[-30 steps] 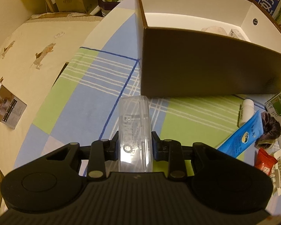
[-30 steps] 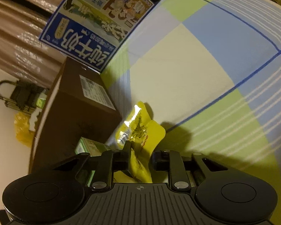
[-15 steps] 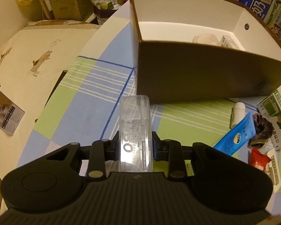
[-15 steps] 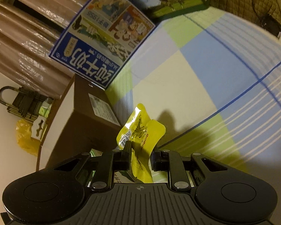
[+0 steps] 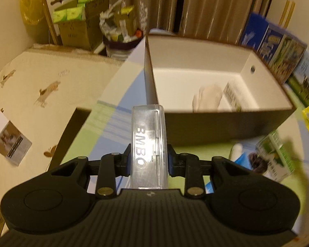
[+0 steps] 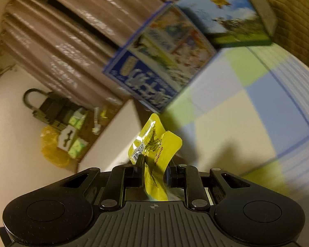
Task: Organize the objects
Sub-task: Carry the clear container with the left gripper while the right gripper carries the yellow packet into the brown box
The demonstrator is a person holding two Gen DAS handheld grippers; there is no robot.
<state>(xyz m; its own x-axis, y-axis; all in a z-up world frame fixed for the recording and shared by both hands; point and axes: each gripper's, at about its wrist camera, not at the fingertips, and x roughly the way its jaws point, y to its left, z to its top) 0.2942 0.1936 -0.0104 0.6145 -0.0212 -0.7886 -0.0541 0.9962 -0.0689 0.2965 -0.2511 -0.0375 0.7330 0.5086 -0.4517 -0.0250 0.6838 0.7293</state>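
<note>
Brown curtains (image 5: 216, 6) hang behind a desk (image 5: 105, 127) covered in a checked cloth of green, blue and cream. An open box (image 5: 226, 123), dark outside and white inside, stands on the desk toward its far edge; inside it lie a pale crumpled item (image 5: 206, 99) and a small printed packet (image 5: 231, 96), both blurred. The left tongs (image 5: 148, 161) are clamped on a clear plastic case (image 5: 149, 142) marked "BMBO", which points lengthwise ahead, its far end near the box's near-left corner, held above the cloth. At the desk's right side, just in front of the box, lie a green carton (image 5: 278, 156), a dark lump (image 5: 257, 161), a blue packet (image 5: 243, 160) and a small white bottle (image 5: 237, 149). Blue picture-printed cartons (image 5: 274, 45) stand beyond the box's right end.

From the right wrist, the right tongs (image 6: 154, 174) are pinched on a yellow foil sachet (image 6: 156, 150), held in the air beside the box's white wall (image 6: 113, 142), with the blue carton (image 6: 154, 70) behind. That sachet also shows at the right edge of the left view.
</note>
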